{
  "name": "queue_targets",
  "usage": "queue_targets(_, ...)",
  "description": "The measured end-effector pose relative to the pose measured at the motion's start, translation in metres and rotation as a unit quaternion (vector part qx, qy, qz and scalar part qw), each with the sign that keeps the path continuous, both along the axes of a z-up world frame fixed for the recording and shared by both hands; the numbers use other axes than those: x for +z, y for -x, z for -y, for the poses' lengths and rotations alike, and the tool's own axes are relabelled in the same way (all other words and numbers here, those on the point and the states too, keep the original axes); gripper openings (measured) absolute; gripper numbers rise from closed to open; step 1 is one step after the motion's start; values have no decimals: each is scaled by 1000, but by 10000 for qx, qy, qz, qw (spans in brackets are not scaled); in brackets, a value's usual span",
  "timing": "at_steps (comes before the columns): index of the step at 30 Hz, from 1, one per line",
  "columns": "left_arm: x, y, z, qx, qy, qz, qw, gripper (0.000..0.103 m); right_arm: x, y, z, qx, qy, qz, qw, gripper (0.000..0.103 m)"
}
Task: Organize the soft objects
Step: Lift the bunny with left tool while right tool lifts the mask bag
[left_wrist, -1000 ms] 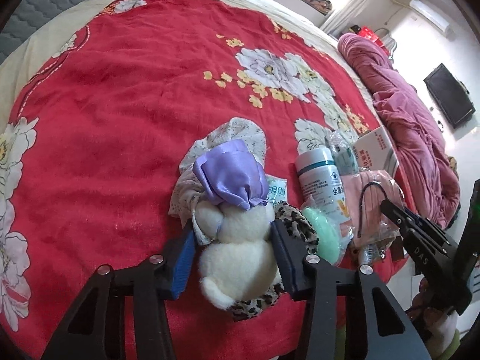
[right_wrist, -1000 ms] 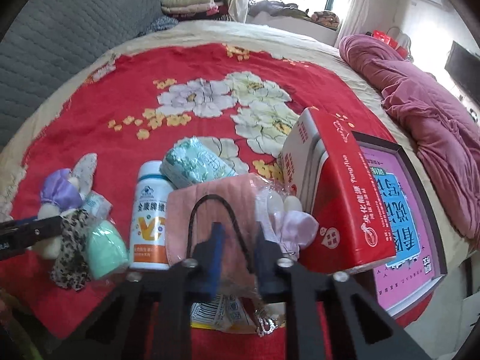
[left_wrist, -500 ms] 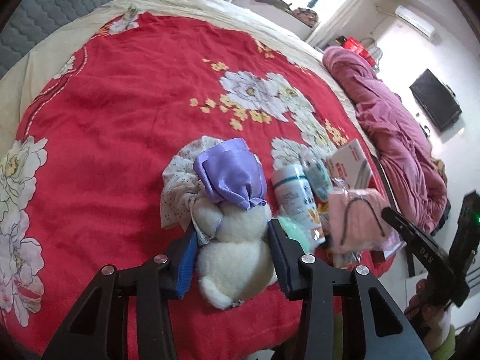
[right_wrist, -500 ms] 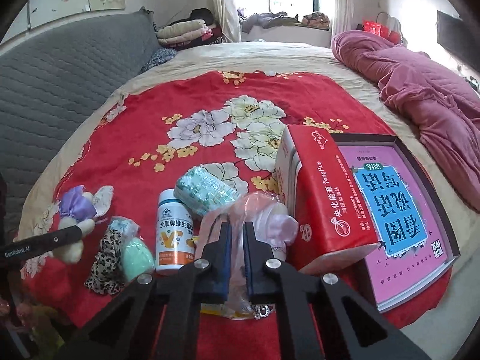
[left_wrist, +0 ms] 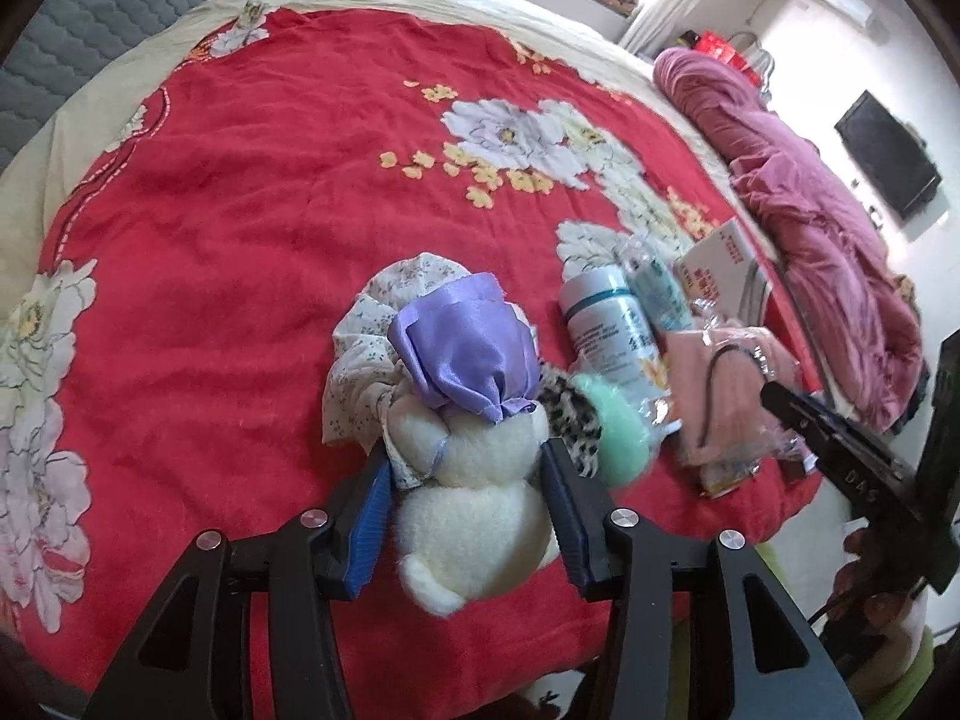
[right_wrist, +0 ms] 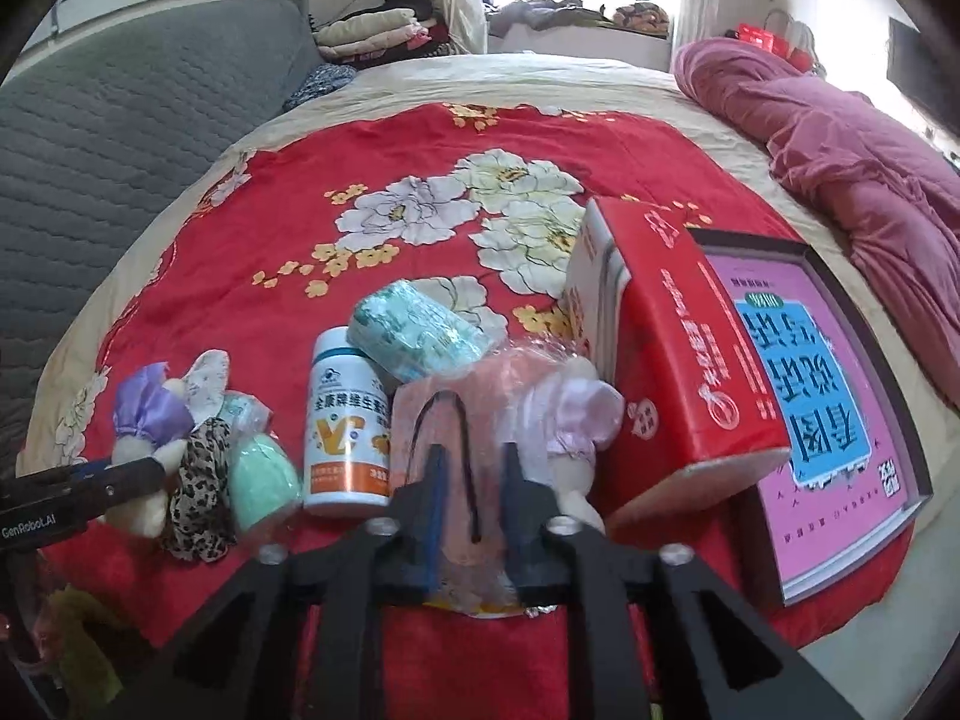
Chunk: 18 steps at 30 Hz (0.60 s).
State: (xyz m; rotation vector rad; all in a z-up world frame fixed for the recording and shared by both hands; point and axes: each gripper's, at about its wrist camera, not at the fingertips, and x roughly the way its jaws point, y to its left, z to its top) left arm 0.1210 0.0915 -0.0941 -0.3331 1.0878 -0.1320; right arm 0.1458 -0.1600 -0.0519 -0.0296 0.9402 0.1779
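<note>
One plush rabbit (left_wrist: 474, 480) lengthwise between left gripper (left_wrist: 465, 498) fingers, ears away.

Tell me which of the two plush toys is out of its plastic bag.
The white plush bunny with the purple satin bow, between the left claw's fingers; the other plush toy sits inside clear plastic.

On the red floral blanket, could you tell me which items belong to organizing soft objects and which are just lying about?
For the job:
- white plush toy between the left gripper fingers
- bagged pink cloth at the right gripper
- mint sponge
- leopard scrunchie

Lying about:
- vitamin bottle
- red box
- pink book
</note>
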Motion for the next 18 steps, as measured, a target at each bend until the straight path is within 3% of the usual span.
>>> queue_targets(2, 0, 2, 3, -27, -183, -79, 9998, 54, -4, 0, 3, -24, 2, -35, 10000, 57)
queue_targets(5, 3, 4, 4, -23, -200, 37, 9998, 54, -6, -3, 3, -19, 32, -63, 10000, 58)
queue_targets(11, -4, 5, 4, -7, -351, -193, 9992, 57, -16, -12, -12, -9, 322, -151, 9994, 58)
queue_targets(14, -10, 5, 5, 24, -444, -305, 9985, 57, -24, -17, -27, 42, 718, -127, 9973, 58)
queue_targets(16, -13, 4, 4, 60, -362, -325, 9988, 57, -24, -16, -34, 93, 903, 46, 9959, 38)
queue_targets(17, -17, 3, 3, 93, -331, -373, 9987, 57, -24, -15, -36, 135, 957, 107, 9953, 20)
queue_targets(18, -19, 3, 0, 121, -277, -420, 9987, 57, -24, -15, -37, 174, 943, 114, 9953, 14)
